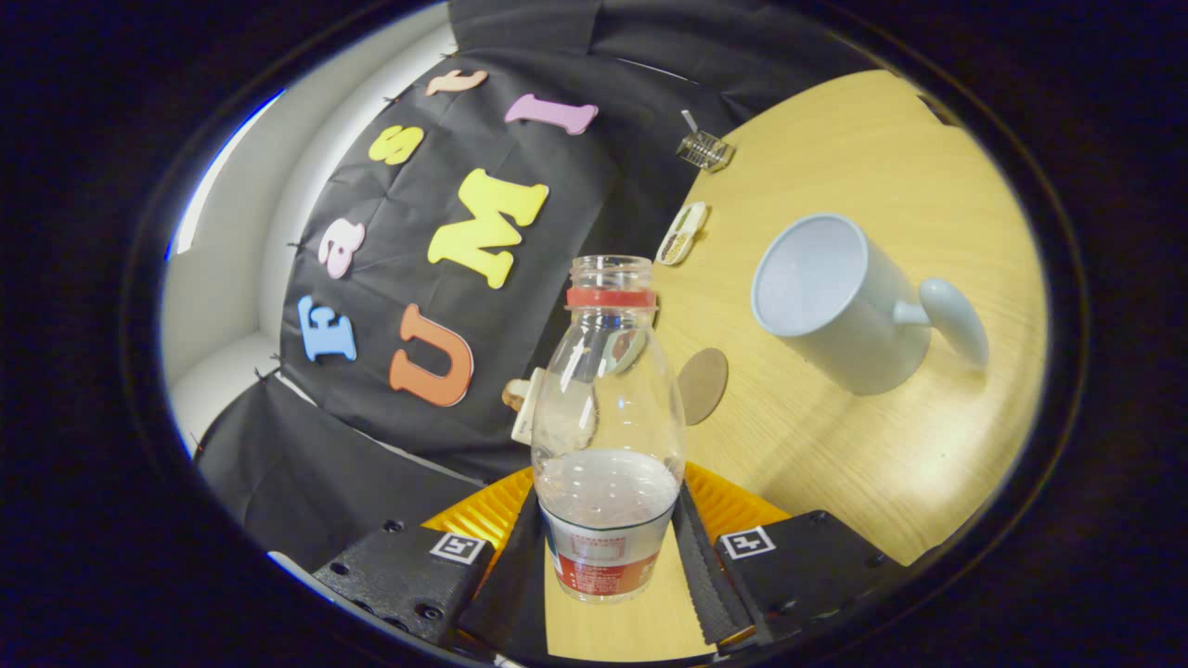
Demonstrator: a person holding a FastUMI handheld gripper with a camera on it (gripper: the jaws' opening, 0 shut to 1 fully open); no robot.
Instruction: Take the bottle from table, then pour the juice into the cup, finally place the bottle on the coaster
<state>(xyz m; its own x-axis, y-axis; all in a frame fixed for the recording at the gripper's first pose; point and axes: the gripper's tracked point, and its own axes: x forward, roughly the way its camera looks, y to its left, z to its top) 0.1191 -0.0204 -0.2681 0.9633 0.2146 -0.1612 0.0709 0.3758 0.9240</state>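
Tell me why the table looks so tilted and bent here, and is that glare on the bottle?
Gripper view: the fisheye lens bows the wooden table and tips the scene; the clear bottle, clamped between the gripper fingers, carries bright streaks of reflected light on its shoulder; the cup casts a soft shadow beside itself; the focus is fairly sharp, softening toward the rim.

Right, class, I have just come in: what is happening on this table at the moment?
A person's hand-held gripper has its fingers closed on either side of a clear bottle, gripping it low down. The bottle is uncapped, holds a little liquid and looks tilted with the view. Beyond the fingers, a white cup stands on the wooden table, looking empty. A round coaster lies just behind the bottle. Pouring does not seem to have begun.
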